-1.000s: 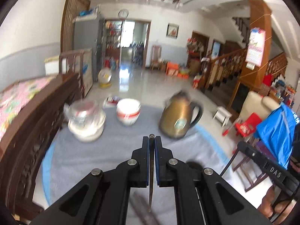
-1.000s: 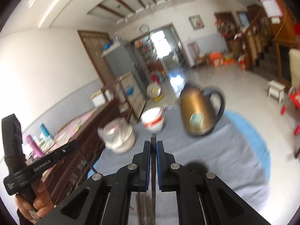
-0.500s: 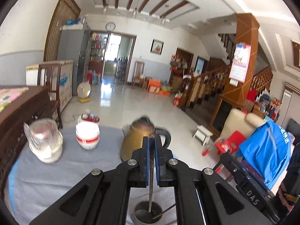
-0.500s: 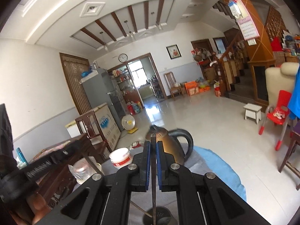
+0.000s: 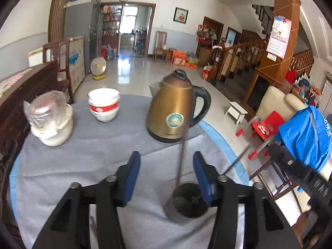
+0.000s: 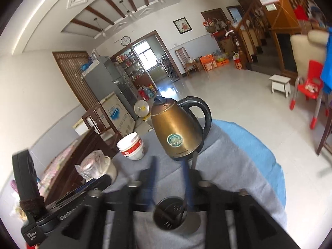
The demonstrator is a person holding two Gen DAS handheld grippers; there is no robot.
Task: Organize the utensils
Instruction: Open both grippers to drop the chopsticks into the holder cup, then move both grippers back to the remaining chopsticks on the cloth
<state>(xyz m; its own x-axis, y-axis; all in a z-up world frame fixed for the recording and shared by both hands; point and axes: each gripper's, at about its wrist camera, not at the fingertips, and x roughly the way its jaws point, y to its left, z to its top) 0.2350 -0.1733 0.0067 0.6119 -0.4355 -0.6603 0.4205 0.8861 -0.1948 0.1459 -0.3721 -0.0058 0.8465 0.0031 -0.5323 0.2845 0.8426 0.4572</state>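
change: both grippers, clamped on thin metal sticks half a second ago, now have their jaws apart, and the sticks stand in the cup.
left gripper (image 5: 166,178): jaws spread wide, nothing between them but air and the cloth; the cup sits just inside the right-hand finger.
right gripper (image 6: 169,178): blurred with motion, yet its jaws read as apart, with the cup below them and no stick pinched.
cup (image 5: 187,202): dark, round, perforated metal holder on the worktop (image 5: 93,151), near the front edge and in front of the kettle (image 5: 174,110).
chopsticks (image 5: 180,161): thin, stiff metal rods (chopsticks, as far as i can tell), one leaning up and back toward the kettle, another slanting out to the right over the rim.
handling: light, rigid and likely slick; a pinch across the upper shaft, well above the cup rim, looks safest, since a low grip would foul the rim.
cup handling: seems light enough to tip if a leaning rod is knocked sideways.
still loose: something slim lies on the cloth under the left gripper, too hidden to name.
bystanders: stacked bowls (image 5: 103,105) and a wrapped jar on a pot (image 5: 48,118) stand well apart at the back left.
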